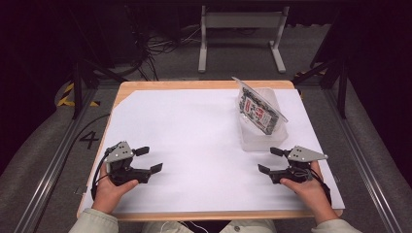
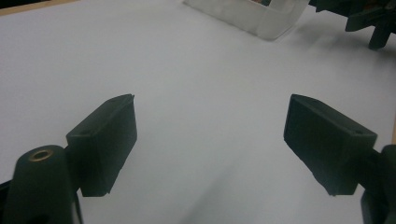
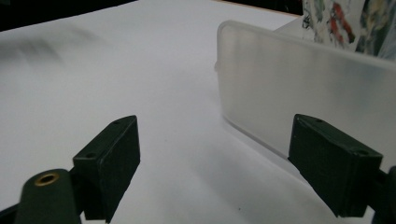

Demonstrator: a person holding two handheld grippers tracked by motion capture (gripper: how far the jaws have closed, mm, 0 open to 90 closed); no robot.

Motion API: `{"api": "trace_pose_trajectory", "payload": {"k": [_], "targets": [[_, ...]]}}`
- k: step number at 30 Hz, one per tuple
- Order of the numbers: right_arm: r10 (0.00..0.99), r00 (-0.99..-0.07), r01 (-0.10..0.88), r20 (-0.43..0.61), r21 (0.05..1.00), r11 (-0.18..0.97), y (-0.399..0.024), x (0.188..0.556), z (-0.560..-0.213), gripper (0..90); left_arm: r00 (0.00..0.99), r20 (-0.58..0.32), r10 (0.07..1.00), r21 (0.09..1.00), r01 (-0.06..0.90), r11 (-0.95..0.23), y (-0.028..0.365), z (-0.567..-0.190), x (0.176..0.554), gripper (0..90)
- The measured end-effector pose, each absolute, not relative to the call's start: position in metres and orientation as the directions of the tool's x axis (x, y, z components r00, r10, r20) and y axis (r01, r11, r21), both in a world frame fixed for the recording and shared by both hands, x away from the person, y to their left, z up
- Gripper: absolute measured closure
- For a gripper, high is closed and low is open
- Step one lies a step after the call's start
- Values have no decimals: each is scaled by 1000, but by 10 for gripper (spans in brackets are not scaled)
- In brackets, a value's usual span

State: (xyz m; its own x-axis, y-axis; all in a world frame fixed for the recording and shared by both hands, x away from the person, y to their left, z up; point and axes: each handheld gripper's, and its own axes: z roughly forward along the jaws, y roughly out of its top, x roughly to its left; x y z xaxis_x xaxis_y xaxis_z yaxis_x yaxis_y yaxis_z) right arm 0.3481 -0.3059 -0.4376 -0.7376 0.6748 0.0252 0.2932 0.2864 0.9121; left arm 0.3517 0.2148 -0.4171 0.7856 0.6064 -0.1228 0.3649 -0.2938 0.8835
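Currently both the left gripper (image 1: 148, 159) and right gripper (image 1: 270, 160) are resting spread and empty; just beyond the right fingers (image 3: 109, 161), a likely light, crinkly packet (image 1: 257, 112) is leaning in the translucent tub (image 1: 262, 138), best pinched at its stiff top edge.

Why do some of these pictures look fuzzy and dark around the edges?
High view: white sheet brightly lit, surroundings nearly black. Left gripper view: near fingers soft, the container beyond blurred. Right gripper view: frosted container hazy, the printed packet in it out of focus.
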Motion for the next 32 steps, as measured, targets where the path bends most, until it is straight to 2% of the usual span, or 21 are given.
{"api": "trace_pose_trajectory", "payload": {"k": [11, 18, 20, 24, 32], "targets": [[685, -729, 322, 18, 891, 319, -299, 350, -442, 156, 775, -122, 621, 881, 373, -293, 215, -427, 354, 183], [723, -690, 393, 13, 846, 360, -293, 356, -443, 165, 764, -118, 634, 876, 381, -295, 215, -429, 355, 183], [736, -677, 446, 15, 803, 394, -293, 357, -442, 226, 761, -115, 638, 871, 386, -303, 215, -430, 355, 183], [739, -673, 468, 10, 780, 415, -294, 357, -445, 219, 764, -105, 637, 867, 384, -318, 213, -431, 356, 183], [724, -689, 447, 23, 800, 400, -297, 356, -444, 191, 759, -97, 644, 861, 389, -328, 213, -432, 357, 174]]}}
